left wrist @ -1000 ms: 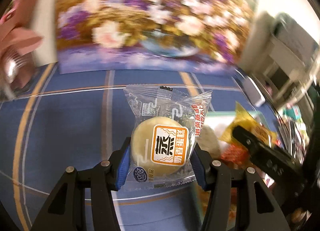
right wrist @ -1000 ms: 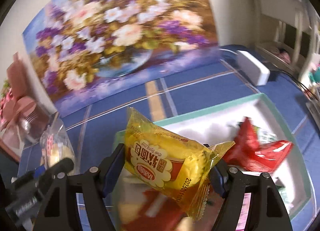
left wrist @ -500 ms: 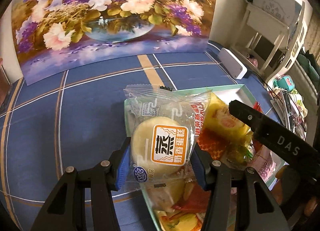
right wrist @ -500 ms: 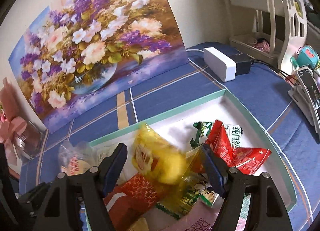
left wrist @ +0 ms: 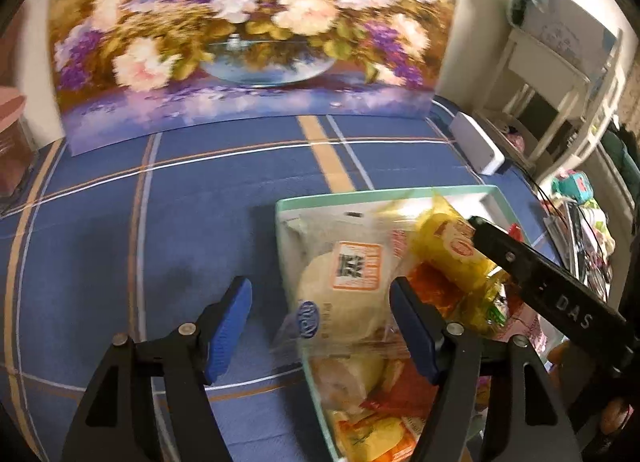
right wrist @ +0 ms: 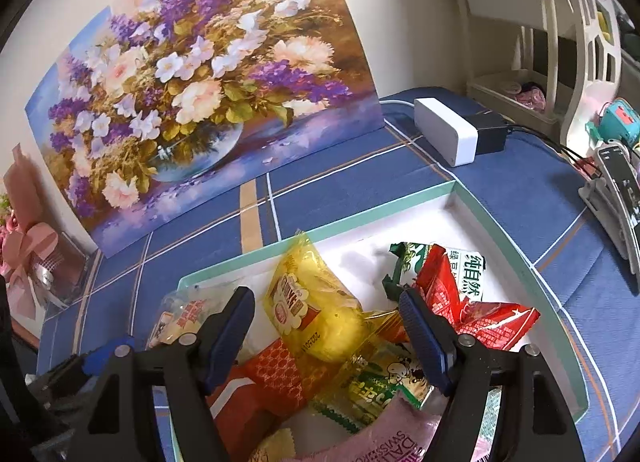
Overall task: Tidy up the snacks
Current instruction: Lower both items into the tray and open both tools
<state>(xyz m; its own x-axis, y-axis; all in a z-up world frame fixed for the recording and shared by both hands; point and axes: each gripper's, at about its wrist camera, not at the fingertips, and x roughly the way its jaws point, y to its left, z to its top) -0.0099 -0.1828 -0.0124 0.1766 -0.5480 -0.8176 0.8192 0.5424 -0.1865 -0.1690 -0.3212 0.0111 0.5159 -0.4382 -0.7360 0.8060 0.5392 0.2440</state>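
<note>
My left hand-held gripper is spread wide, gripping nothing; the cake lies in the tray, touching the right pad. My right hand-held gripper gapes too, the yellow pack loose between its fingers on the heaped snacks. Farther off, a flower painting stands on the desk.

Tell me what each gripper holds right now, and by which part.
Nothing. The left gripper is open, the steamed cake packet loose over the tray. The right gripper is open, the yellow packet lying free.
</note>
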